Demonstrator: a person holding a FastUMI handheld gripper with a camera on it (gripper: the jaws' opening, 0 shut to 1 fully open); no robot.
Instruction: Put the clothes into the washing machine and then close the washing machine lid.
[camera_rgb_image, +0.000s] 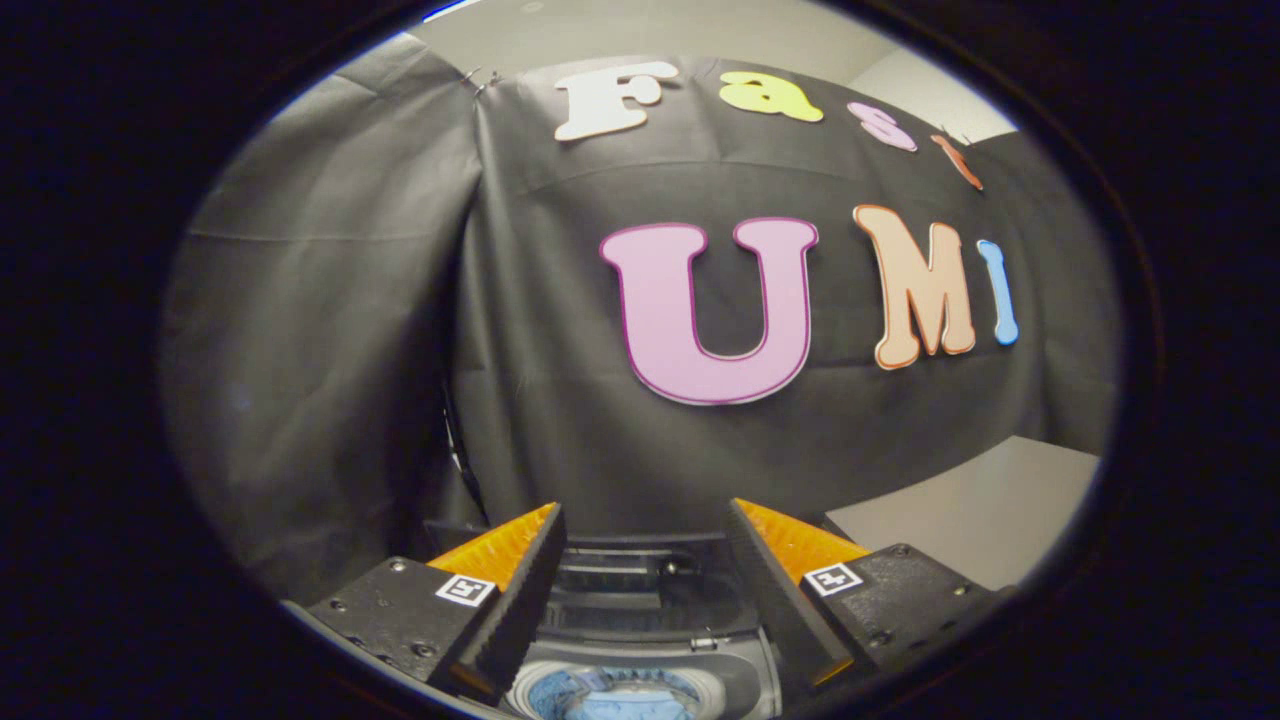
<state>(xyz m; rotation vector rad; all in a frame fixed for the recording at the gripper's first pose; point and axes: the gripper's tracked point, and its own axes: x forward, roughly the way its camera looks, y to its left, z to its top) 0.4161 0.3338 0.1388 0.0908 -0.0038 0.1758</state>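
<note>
Fingers of the gripper (645, 590) stand spread and empty above the washing machine (640, 640), whose lid (640, 570) looks raised, blue clothes (610, 695) visible in the drum, probably ready for closing.

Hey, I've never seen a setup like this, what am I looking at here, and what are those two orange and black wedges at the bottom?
Those wedges are the two fingers of handheld tongs that a person carries. The camera rides on the tongs and looks forward along the fingers, with a fisheye lens, so everything bends. The fingers stand apart and hold nothing. Between and just below them sits a top-loading washer, its lid raised toward the black cloth wall. Something blue shows inside its drum, though I cannot tell whether it is clothing.
</note>
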